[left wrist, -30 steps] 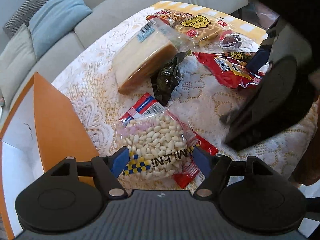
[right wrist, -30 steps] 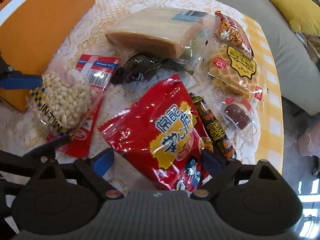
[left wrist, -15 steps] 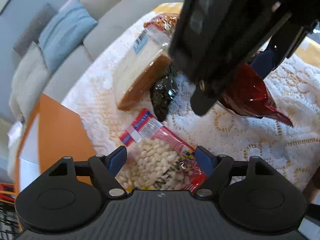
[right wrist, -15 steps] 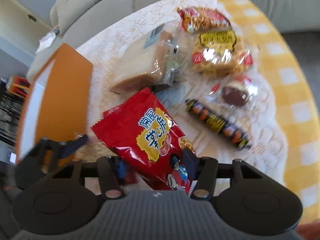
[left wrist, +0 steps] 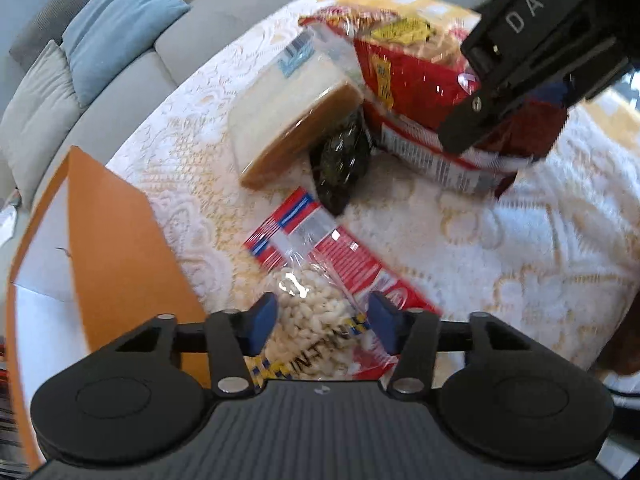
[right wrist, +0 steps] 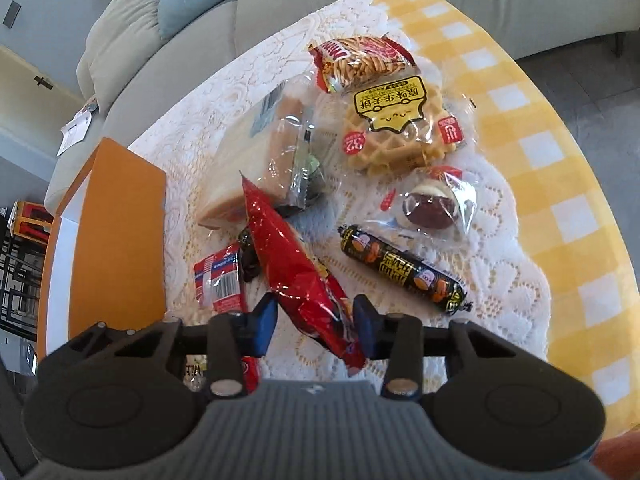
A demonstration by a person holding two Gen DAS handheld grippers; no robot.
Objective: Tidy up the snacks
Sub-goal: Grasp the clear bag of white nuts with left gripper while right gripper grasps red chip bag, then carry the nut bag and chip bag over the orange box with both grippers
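Observation:
My left gripper (left wrist: 322, 320) is closing, and its blue pads press the sides of a clear bag of white puffs (left wrist: 308, 316) lying on the lace cloth. Under that bag lies a red, white and blue packet (left wrist: 320, 248). My right gripper (right wrist: 314, 318) is also closing, with its pads pinching a red snack bag (right wrist: 292, 256) that stands on edge. In the left wrist view that red snack bag (left wrist: 420, 92) hangs off the table from the right gripper (left wrist: 516, 120), above and behind a dark green packet (left wrist: 340, 160).
An open orange box (left wrist: 116, 248) with a white inside stands at the left. A bagged bread loaf (right wrist: 248, 168), a waffle pack (right wrist: 394, 124), a noodle snack (right wrist: 360, 60), a small cake (right wrist: 428, 204) and a dark sausage (right wrist: 404, 272) lie on the table. A grey sofa curves behind.
The left jaws have come in from wide open onto the puffs bag. The right gripper closed on the red bag, lifted it off the cloth and rolled it onto its edge.

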